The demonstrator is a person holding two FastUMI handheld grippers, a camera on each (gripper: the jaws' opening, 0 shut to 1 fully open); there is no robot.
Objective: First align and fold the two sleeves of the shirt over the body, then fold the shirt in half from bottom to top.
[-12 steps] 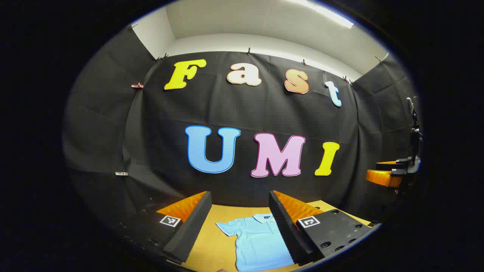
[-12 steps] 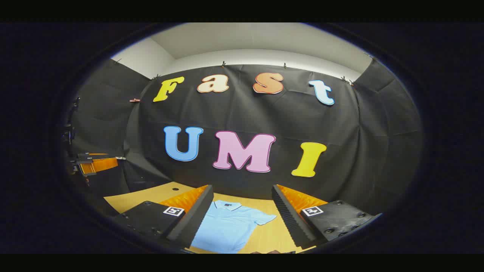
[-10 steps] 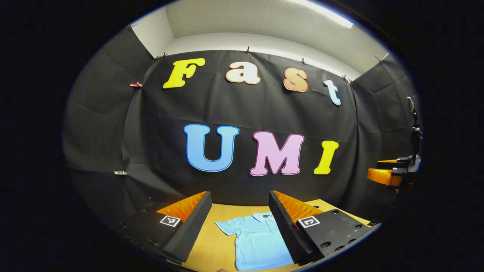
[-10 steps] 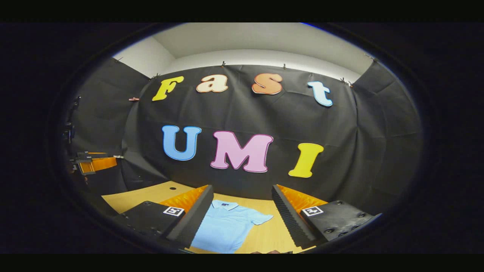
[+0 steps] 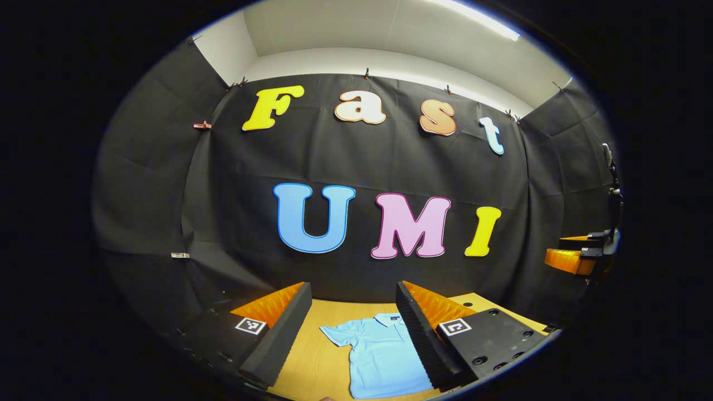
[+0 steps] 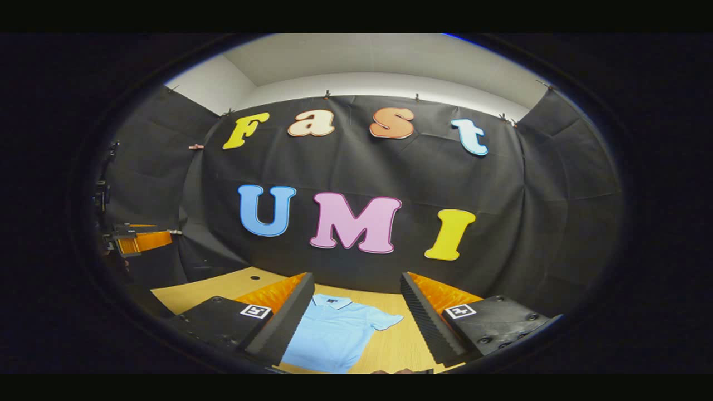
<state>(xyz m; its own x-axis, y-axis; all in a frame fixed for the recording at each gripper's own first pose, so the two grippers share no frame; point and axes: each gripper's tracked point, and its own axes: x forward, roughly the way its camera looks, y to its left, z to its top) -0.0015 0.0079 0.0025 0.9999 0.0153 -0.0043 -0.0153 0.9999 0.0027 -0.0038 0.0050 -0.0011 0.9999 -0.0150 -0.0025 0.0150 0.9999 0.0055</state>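
Observation:
A light blue polo shirt (image 5: 379, 353) lies flat on the wooden table (image 5: 312, 356), collar toward the wall and one short sleeve spread out to the side. In the right gripper view the same shirt (image 6: 334, 334) shows with its other sleeve spread right. My left gripper (image 5: 353, 303) hangs open well above the shirt, nothing between its fingers. My right gripper (image 6: 356, 292) is open too, held high over the shirt. The far right edge of the left gripper view holds the other gripper (image 5: 579, 253); the left gripper (image 6: 133, 239) appears at the far left of the right gripper view.
The wooden table (image 6: 200, 292) runs back to the black cloth wall (image 6: 362, 167). A small dark hole (image 6: 255, 277) marks the tabletop at the back left. Bare wood lies on both sides of the shirt.
Both views have shifted only slightly; the shirt lies as before and both grippers stay open above it.

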